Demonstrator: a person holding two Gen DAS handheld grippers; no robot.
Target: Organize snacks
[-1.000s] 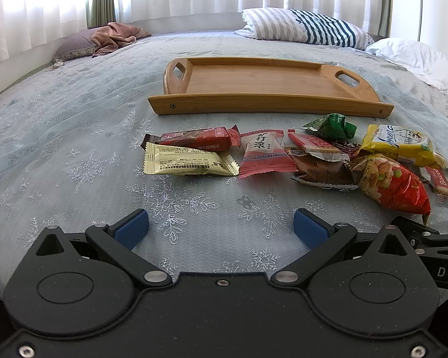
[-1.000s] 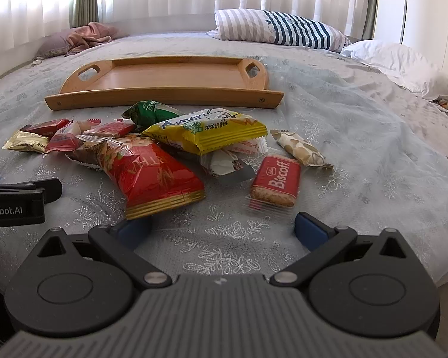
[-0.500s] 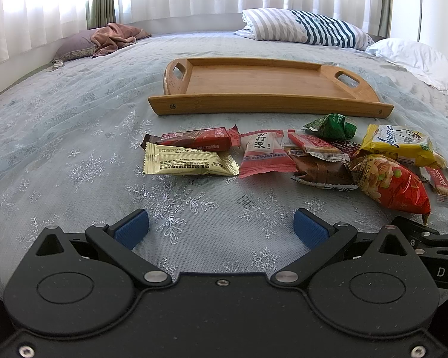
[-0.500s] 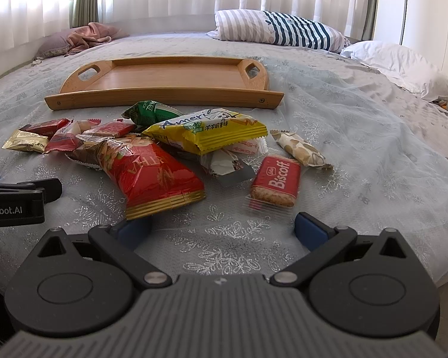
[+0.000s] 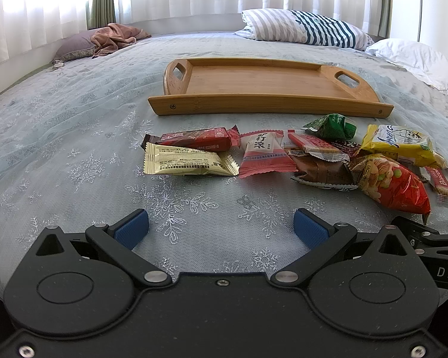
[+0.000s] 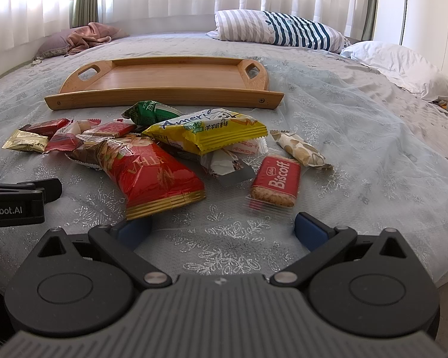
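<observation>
Left gripper (image 5: 221,225) spread wide, nothing between the blue pads, hovering over bare bedspread (image 5: 74,137); gold wrapper (image 5: 188,164) at 12 o'clock, pink packet (image 5: 264,155) at 1; right gripper (image 6: 221,228) also spread and empty; red nut bag (image 6: 152,176) touching its left pad at 11, Biscoff biscuit (image 6: 276,180) at 1, yellow wafer pack (image 6: 206,131) at 12 beyond; wooden tray (image 6: 164,97) past the snack pile, nothing on it.
</observation>
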